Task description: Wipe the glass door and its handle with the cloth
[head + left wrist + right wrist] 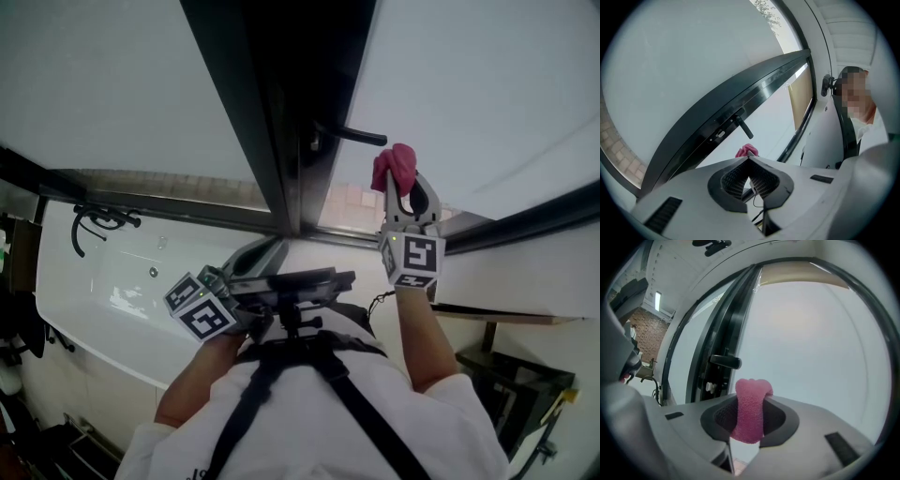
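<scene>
Right tool (751, 405): jaws clamped on folded pink cloth (750, 411), wad sticking out past tips. In head view, right tool (401, 187) raised at 2 o'clock, cloth (395, 166) near frosted pane of glass door (478, 84); whether it touches the glass, cannot tell. Black lever handle (360, 136) sits at 10 o'clock of cloth, close, apart from it, on dark frame (272, 112). Left tool (748, 160): jaws together, nothing between, held low at 7 o'clock in head view, well apart from door.
</scene>
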A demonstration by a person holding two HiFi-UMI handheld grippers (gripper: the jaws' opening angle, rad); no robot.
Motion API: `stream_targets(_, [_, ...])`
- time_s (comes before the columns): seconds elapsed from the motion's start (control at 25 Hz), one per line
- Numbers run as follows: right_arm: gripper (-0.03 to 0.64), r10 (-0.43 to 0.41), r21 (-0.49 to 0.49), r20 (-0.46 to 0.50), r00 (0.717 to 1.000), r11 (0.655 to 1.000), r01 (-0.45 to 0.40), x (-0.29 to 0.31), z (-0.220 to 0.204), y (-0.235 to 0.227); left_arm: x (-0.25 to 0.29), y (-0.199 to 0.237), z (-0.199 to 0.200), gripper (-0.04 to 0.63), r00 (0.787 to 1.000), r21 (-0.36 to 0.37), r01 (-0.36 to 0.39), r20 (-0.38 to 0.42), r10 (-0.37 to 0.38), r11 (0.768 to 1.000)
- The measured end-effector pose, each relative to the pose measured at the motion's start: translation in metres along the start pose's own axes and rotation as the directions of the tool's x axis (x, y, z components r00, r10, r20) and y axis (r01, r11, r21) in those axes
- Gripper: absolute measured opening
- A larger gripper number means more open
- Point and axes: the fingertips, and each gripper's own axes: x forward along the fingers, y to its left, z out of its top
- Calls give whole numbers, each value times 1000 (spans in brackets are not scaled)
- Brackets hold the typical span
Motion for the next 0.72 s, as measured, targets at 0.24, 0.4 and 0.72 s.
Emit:
stream_targets(0.24, [103,114,-59,-35,993,992,-116,19,-14,45,-7,8,11,-8,999,8,-26,27,26,1000])
stream_targets(0.4, [103,184,-105,-23,983,977,-186,45,-9,78,-11,9,12,-8,998,10,-44,34,43,999])
stream_targets(0.72, [103,168,-198,70,983,968,-152,76,10,95,-26,14,5,-8,995,-8,-88,45,89,996])
